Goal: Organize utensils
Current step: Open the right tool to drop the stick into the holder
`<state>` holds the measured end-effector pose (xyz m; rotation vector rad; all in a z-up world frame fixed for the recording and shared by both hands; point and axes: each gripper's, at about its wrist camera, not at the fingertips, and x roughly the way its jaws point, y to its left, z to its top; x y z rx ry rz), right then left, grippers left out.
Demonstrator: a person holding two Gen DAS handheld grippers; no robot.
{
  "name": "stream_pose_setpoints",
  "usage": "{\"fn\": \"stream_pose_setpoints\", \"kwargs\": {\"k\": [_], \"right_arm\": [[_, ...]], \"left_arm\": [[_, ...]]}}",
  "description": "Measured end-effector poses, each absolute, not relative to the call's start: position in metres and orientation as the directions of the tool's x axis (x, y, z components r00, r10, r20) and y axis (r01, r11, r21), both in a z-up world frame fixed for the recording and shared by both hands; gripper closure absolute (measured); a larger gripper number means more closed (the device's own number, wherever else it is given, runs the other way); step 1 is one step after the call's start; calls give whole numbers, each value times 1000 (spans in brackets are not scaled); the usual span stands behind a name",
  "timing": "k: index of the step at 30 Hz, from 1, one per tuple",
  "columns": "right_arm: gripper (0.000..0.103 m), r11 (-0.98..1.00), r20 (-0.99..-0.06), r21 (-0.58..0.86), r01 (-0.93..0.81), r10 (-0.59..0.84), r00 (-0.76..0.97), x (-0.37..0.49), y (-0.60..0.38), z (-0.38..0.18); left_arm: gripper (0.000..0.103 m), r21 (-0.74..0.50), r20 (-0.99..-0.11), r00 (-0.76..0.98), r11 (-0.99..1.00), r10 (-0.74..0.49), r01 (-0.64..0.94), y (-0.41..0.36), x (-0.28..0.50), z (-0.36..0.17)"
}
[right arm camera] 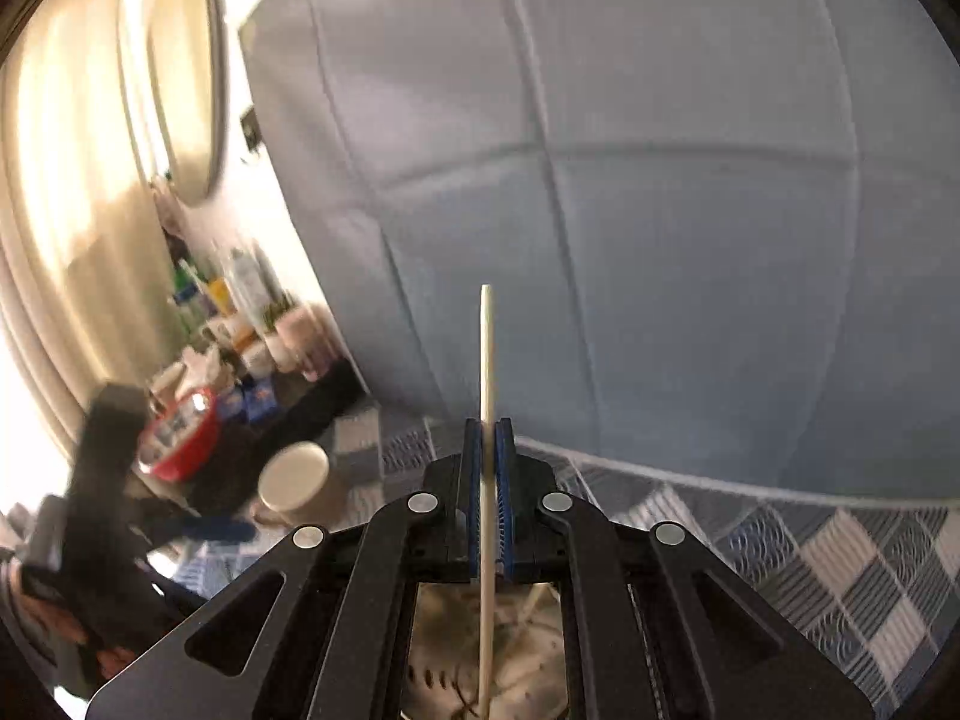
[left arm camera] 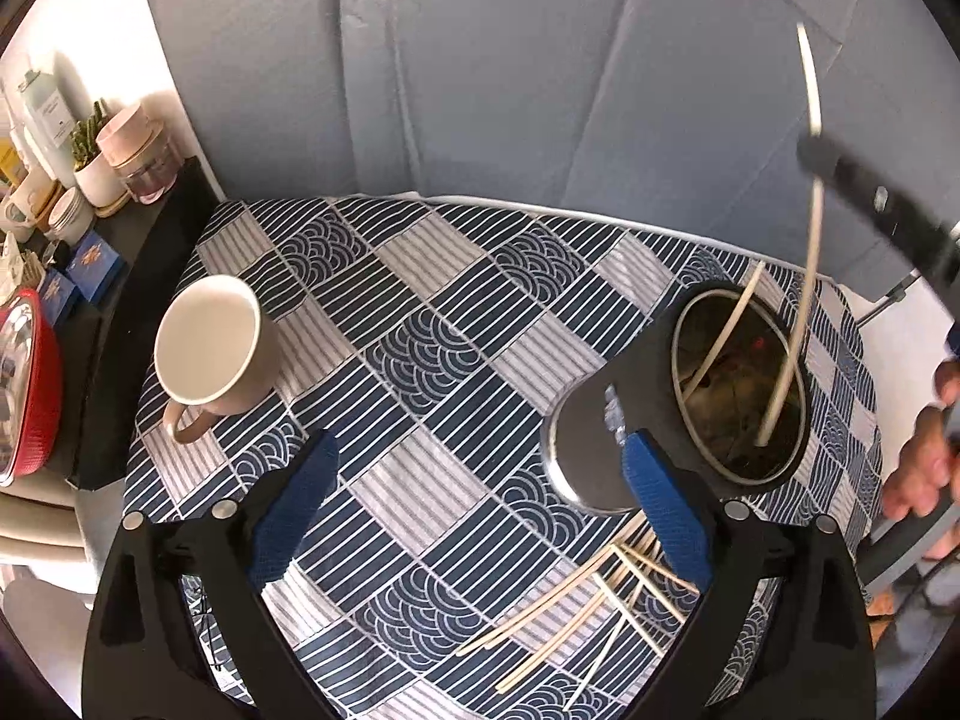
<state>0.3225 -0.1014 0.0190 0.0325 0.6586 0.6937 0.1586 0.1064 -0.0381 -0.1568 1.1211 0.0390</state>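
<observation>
Over the black holder (left arm camera: 741, 384), the right claw (right arm camera: 489, 450) clamps one chopstick (right arm camera: 486, 360), lowering it beside another; several loose chopsticks (left arm camera: 576, 606) remain on the table (left arm camera: 420, 324) below the wide-apart left claw (left arm camera: 480, 516).

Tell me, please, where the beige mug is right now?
In the left wrist view, the beige mug stands upright at the tablecloth's left edge, beside the cluttered side shelf.

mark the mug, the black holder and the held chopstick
mug (left arm camera: 207, 339), left wrist view, inner wall below the rim
black holder (left arm camera: 645, 354), left wrist view, outer side wall
held chopstick (right arm camera: 486, 348), right wrist view, shaft above the fingers
</observation>
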Motion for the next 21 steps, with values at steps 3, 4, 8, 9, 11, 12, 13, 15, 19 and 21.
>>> {"fn": "stream_pose_setpoints", "kwargs": {"k": [3,4,8,9,11,12,13,15,19,21], "right_arm": [[94,799,-565,248,-548,579,588,317,-113,11],[94,803,-566,255,-538,576,590,316,-117,11],[72,824,-573,254,-507,550,608,306,-136,13],[70,832,-569,238,-502,538,622,301,-142,15],[65,842,-567,217,-493,520,639,293,-152,17],[63,851,-570,209,-482,507,647,289,-159,17],[57,856,-570,202,-475,498,654,286,-164,17],[49,876,-584,176,-450,461,669,278,-175,14],[39,895,-620,175,-411,424,660,268,-194,0],[38,905,-650,159,-394,397,648,262,-200,-11]], "left_arm": [[8,-107,-904,425,988,-49,-113,108,155,-43],[8,-107,-905,423,988,-50,-114,107,154,-44],[8,-106,-912,406,990,-59,-93,103,145,-52],[8,-100,-913,404,991,-58,-84,101,143,-54],[7,-75,-916,399,996,-49,-52,95,137,-59],[6,-60,-918,394,998,-41,-36,92,134,-62],[6,-49,-921,388,998,-35,-27,90,132,-66],[6,-53,-938,343,999,-53,9,85,126,-78],[6,-66,-955,288,997,-76,46,79,117,-98],[6,-58,-961,267,997,-72,60,78,114,-108]]}}
